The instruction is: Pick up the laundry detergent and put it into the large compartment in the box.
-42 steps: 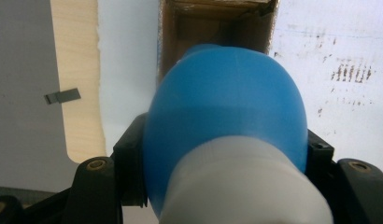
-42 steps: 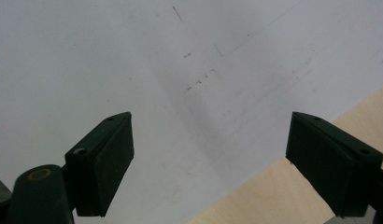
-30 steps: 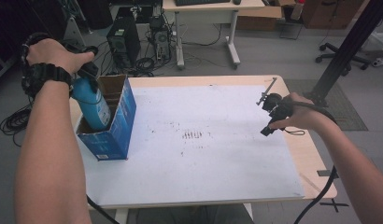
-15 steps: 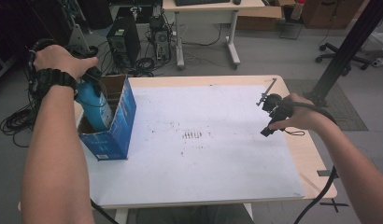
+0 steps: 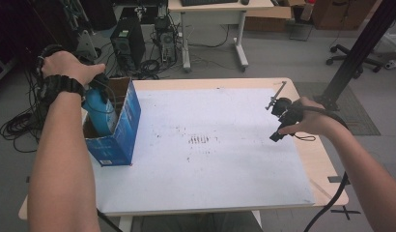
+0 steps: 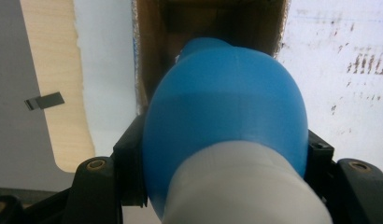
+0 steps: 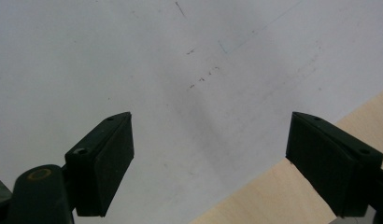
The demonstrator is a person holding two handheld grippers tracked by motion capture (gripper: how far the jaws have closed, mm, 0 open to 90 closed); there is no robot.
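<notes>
High view: a rounded blue plastic bottle [image 5: 100, 110] is gripped by the left hand-held gripper [image 5: 95, 87] inside the blue cardboard box [image 5: 120, 133]; snagging the rim could tip it. The right hand-held gripper [image 7: 209, 158] is held wide, empty.

My right tool [image 5: 278, 121] hangs wide open over bare white table [image 5: 210, 183] at the frame's right, with free passage across the middle, while the blue box [image 5: 120, 133] blocks the left edge.
</notes>
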